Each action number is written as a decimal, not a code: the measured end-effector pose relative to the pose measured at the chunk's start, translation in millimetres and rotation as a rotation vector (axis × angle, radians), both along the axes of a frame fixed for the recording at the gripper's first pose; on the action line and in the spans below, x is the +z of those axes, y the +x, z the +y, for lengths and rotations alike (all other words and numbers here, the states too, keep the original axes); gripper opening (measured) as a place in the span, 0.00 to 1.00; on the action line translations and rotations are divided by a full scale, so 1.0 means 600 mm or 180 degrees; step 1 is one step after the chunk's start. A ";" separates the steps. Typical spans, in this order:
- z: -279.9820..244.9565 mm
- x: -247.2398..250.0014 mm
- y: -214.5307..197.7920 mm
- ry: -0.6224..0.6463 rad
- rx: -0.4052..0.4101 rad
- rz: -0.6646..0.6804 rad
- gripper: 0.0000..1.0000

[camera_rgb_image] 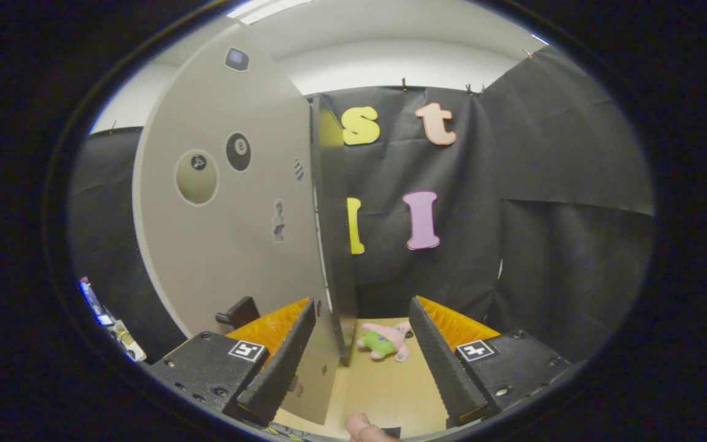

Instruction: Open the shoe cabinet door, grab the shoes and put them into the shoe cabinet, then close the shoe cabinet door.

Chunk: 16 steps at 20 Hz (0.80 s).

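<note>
While I look forward along the gripper (363, 353), its two fingers stand spread wide apart, clamped on nothing. Just below and between the fingers, a fingertip (361, 426) of a person's hand pokes in at the near edge of the tan tabletop (384, 393)

Between the fingers, closer to the left one, stands the free edge of the shoe cabinet door (231, 202). I read the door as swung open toward me: its pale grey face spreads out to the left, beyond the left finger, and its thin edge runs upright just ahead. The face carries round stickers, one like a black billiard ball (238, 151), a larger pale disc (196, 177), and a few small dark marks I cannot make out. A dark knob-like handle (238, 312) sticks out from the door's lower part, just beyond the left finger

Right of the door edge, a dark upright panel of the shoe cabinet (335, 245) shows; I cannot see into it from here. No shoes can be picked out with confidence

Farther on, between the fingertips and nearer the right one, a small pink plush toy (386, 341) with green shorts lies on the tabletop, apart from both fingers and just right of the cabinet's foot

Beyond that hangs the black cloth wall (544, 202). Far left, low down, some small coloured items (108, 319) lie blurred; I cannot tell what they are
</note>
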State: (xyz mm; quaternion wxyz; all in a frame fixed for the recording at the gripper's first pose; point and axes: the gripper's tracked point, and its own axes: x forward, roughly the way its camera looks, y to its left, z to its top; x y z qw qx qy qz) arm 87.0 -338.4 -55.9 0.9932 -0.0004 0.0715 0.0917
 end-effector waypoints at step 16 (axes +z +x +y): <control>0.261 -0.017 -0.022 -0.0140 0.0010 0.0051 0.95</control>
